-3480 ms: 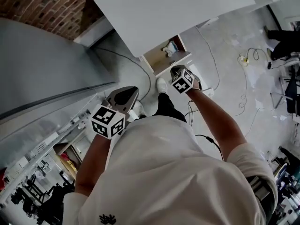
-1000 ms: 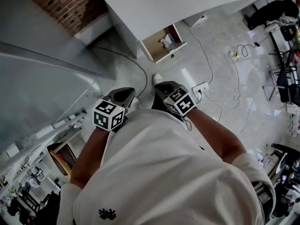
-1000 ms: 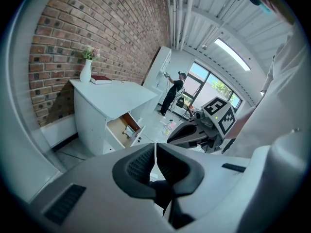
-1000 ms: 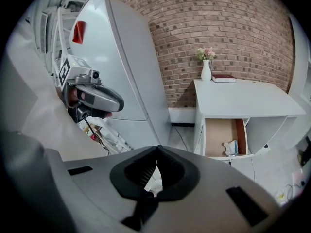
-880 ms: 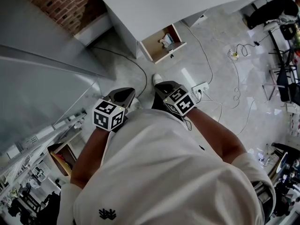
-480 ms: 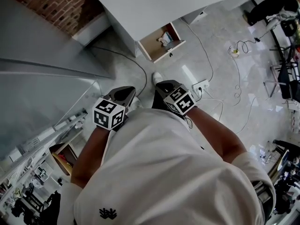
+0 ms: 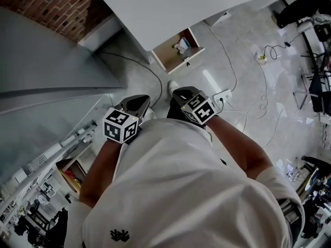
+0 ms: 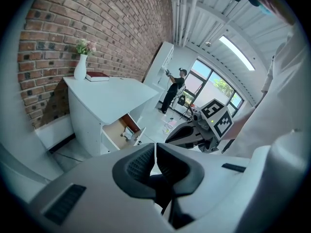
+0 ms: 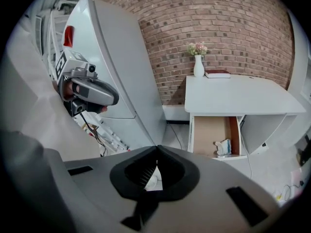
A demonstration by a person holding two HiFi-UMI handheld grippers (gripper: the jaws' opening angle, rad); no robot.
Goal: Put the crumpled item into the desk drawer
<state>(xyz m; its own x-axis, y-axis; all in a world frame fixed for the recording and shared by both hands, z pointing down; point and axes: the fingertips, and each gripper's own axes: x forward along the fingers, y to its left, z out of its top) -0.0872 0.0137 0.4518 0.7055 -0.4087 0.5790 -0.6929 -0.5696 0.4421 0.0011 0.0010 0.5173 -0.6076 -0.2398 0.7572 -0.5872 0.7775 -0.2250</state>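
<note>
The white desk [image 7: 176, 9] has its drawer [image 7: 168, 60] pulled open, and the crumpled white item [image 7: 182, 45] lies inside at the drawer's right side. It also shows in the left gripper view as the crumpled item [image 8: 128, 132] and in the right gripper view [image 9: 223, 147]. Both grippers are held close to the person's body, well back from the desk. My left gripper [image 7: 140, 101] is shut with nothing in it. Beside it, my right gripper [image 7: 181, 93] is also shut and empty.
A vase of flowers [image 9: 198, 64] and a book [image 9: 217, 74] stand on the desk by the brick wall. A power strip [image 7: 222, 94] and loose cables [image 7: 261, 58] lie on the floor to the right. A grey panel [image 7: 46, 71] rises at left. A distant person [image 8: 172, 89] stands by windows.
Since 3.5 s ago my right gripper has drawn back from the drawer front to the body, and the person has stepped away from the desk. Little has shifted in the last second.
</note>
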